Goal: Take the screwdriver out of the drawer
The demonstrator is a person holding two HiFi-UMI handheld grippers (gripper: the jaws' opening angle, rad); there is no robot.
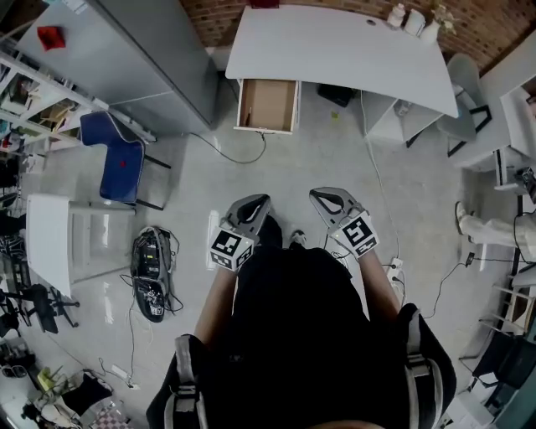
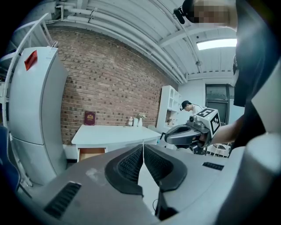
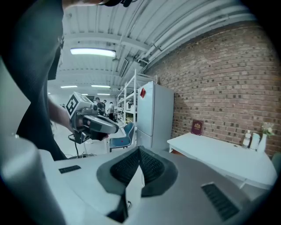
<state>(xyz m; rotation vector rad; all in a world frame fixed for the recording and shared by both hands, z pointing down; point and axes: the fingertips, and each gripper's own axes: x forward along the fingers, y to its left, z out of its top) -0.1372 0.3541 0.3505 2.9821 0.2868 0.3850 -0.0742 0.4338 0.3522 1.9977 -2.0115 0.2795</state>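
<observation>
The open drawer [image 1: 267, 105] hangs under the left end of the white desk [image 1: 335, 50], a few steps ahead of me; its wooden inside shows no screwdriver from here. The left gripper view shows the same drawer [image 2: 91, 153] below the desk top [image 2: 114, 134]. My left gripper [image 1: 260, 203] is held at waist height, jaws shut with nothing between them [image 2: 142, 151]. Beside it, my right gripper [image 1: 320, 198] is also shut and empty [image 3: 139, 154]. Each gripper shows in the other's view: the right gripper [image 2: 186, 135] and the left gripper [image 3: 94, 124].
A tall grey refrigerator [image 1: 151, 59] stands left of the desk. A blue chair [image 1: 121, 163] and a pile of cables [image 1: 152, 272] are on the floor to my left. Bottles [image 1: 410, 18] stand at the desk's far right, and a cord [image 1: 381, 193] trails along the floor.
</observation>
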